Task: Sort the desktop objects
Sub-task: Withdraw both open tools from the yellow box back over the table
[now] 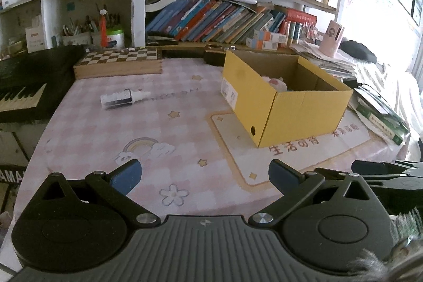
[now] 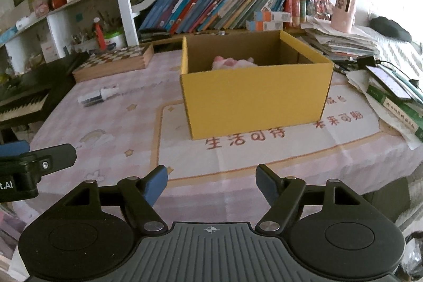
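A yellow cardboard box (image 1: 288,107) stands open on the pink tablecloth; it also shows in the right wrist view (image 2: 253,99). A pink and white soft toy (image 2: 232,63) lies inside it, also seen in the left wrist view (image 1: 276,82). A small white and dark spray bottle (image 1: 123,98) lies on its side on the cloth at the far left, also in the right wrist view (image 2: 96,97). My left gripper (image 1: 205,176) is open and empty above the near table edge. My right gripper (image 2: 211,183) is open and empty, in front of the box.
A wooden chessboard box (image 1: 119,62) lies at the back left. A black keyboard (image 1: 23,86) borders the left edge. Stacked papers and books (image 2: 391,94) crowd the right side. A pink pen holder (image 1: 331,38) and a bookshelf (image 1: 211,20) stand behind.
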Action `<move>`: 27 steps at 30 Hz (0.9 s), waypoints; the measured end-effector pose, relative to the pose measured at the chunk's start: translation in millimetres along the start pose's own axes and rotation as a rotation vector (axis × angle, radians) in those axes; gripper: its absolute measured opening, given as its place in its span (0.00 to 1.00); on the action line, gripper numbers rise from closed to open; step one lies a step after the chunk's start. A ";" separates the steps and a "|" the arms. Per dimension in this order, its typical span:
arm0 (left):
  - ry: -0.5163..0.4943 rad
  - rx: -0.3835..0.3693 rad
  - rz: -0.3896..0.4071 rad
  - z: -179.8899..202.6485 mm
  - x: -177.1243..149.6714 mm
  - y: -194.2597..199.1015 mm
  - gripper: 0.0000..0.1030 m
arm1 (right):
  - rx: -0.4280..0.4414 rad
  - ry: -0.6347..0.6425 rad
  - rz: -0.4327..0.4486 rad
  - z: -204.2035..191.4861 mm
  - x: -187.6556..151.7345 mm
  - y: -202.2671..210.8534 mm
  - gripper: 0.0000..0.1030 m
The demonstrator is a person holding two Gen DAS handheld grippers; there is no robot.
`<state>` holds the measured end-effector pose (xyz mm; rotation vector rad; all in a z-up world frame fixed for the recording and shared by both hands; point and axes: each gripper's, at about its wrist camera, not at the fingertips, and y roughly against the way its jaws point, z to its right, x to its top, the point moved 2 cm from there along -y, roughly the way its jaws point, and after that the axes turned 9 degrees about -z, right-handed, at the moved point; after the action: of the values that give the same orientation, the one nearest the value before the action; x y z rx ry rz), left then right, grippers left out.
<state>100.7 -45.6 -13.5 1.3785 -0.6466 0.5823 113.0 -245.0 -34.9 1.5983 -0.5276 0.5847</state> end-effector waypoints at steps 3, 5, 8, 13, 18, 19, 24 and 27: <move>-0.001 -0.001 -0.010 -9.9 -5.3 2.3 1.00 | -0.001 -0.003 -0.008 -8.8 -5.3 0.3 0.73; 0.000 0.001 -0.014 -16.8 -8.9 4.1 1.00 | 0.000 -0.001 -0.014 -16.2 -9.3 0.6 0.74; 0.006 0.005 -0.019 -26.6 -14.8 7.7 1.00 | 0.004 0.005 -0.023 -27.7 -14.1 0.4 0.74; 0.031 0.024 -0.024 -47.0 -21.7 13.7 1.00 | 0.018 0.027 -0.040 -47.6 -17.4 -2.3 0.74; 0.076 0.063 -0.018 -70.2 -28.0 22.4 1.00 | 0.050 0.079 -0.056 -72.6 -18.4 -5.0 0.74; 0.085 0.072 -0.017 -74.7 -29.2 24.2 1.00 | 0.059 0.095 -0.058 -78.6 -18.3 -5.5 0.74; 0.131 0.109 -0.006 -93.5 -31.8 31.2 1.00 | 0.088 0.146 -0.056 -99.8 -15.1 -7.1 0.74; 0.150 0.125 -0.003 -101.6 -33.2 33.7 1.00 | 0.105 0.171 -0.058 -110.6 -12.9 -9.0 0.74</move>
<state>61.2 58.9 -21.6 1.4362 -0.4943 0.7260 101.7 -134.0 -41.3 1.6394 -0.3261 0.7076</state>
